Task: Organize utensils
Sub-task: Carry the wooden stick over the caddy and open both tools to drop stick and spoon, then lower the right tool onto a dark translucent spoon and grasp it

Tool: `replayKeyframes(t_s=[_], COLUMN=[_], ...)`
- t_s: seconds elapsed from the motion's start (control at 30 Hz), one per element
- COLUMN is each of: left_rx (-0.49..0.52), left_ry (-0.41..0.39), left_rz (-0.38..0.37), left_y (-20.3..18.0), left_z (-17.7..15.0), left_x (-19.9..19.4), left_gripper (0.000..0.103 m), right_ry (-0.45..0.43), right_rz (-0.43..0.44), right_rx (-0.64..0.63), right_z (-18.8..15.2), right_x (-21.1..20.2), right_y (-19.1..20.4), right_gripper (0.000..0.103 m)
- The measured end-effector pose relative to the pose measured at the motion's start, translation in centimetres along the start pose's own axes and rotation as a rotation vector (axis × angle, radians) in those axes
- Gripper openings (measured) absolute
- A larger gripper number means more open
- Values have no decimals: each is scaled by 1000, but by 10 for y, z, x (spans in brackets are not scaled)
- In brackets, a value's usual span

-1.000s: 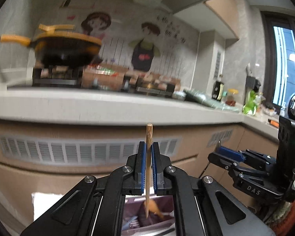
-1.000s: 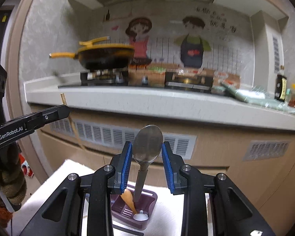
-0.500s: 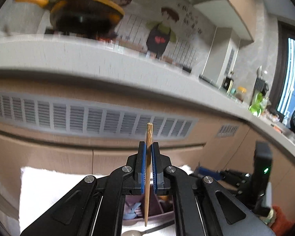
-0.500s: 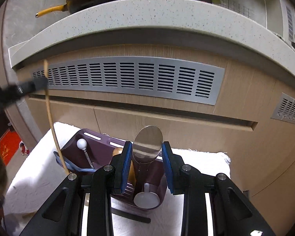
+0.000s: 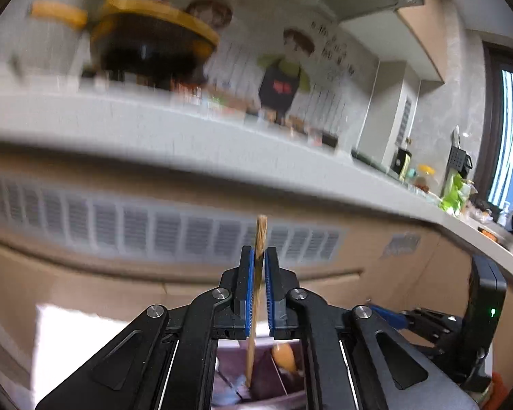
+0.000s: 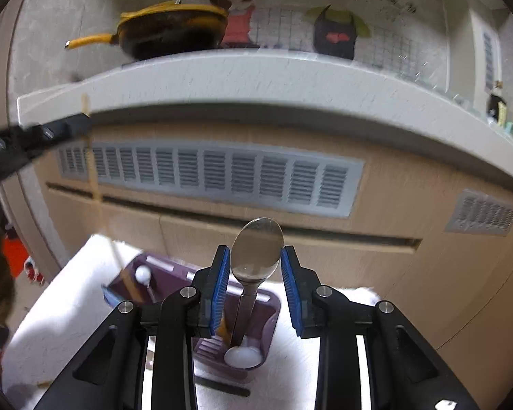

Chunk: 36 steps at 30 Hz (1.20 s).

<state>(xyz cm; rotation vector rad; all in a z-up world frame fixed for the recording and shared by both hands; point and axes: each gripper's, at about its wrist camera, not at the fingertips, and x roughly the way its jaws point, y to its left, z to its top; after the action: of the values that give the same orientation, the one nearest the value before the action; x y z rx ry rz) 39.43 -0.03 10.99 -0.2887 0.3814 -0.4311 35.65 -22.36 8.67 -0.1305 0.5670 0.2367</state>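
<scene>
My left gripper [image 5: 260,256] is shut on a wooden chopstick [image 5: 259,239] held upright; its lower end reaches into the purple utensil holder [image 5: 266,376]. In the right wrist view the same chopstick [image 6: 95,184] slants down into the holder's left compartment [image 6: 133,283], under the left gripper [image 6: 44,136]. My right gripper [image 6: 255,263] stands with its jaws apart around a metal spoon [image 6: 256,249], bowl up, handle down in the holder's right part [image 6: 266,311]. Whether the pads touch the spoon is unclear.
The holder stands on a white cloth [image 6: 68,300] and holds a white-headed utensil [image 6: 143,275], a blue one [image 6: 111,295] and an orange one [image 5: 283,358]. A dark stick [image 6: 222,386] lies in front. Cabinet with vent grille [image 6: 208,174] and counter [image 6: 256,78] stand behind.
Both wrist views tilted up again after dipping toward the holder. The chopstick's lower end has come into the holder. The spoon stays between the right jaws with its handle in the holder.
</scene>
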Motion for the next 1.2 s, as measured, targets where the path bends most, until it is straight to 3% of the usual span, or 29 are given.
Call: replayKeyframes(t_s=[0.03,0.1,0.27,0.37,0.57,0.7,0.8,0.97,1.2], left_rx=[-22,-42,-17,27,21,-34,-104,-121,-150], left_ry=[41,106,91,153,364,453,507,504,481], left_rz=[-21,-44,13,38,115,144,141,150,145], left_y=[6,14,12,7,15,26,33,36,49], left_z=[-7,-19,-28,-47,-127,-173,-198,-214,-210], left_x=[9,20,-9,-28,-56,-72,-79,-93,-95], left_gripper=[15,40,46,52,52,52,52,52,52], right_ry=[49,114,49,77,314,365,364,325,371], right_rz=[29,48,57,109,256,220,213,198,153], right_rx=[12,52,47,6,-79,-205,-137,75,66], right_z=[-4,-11,-20,-36,-118,-161,-160,-137,-128], right_x=[9,18,-21,-42,-51,-57,-41,7,75], right_y=[-1,-5,-6,2,34,61,47,-1,-9], right_gripper=[29,29,37,42,41,40,40,42,42])
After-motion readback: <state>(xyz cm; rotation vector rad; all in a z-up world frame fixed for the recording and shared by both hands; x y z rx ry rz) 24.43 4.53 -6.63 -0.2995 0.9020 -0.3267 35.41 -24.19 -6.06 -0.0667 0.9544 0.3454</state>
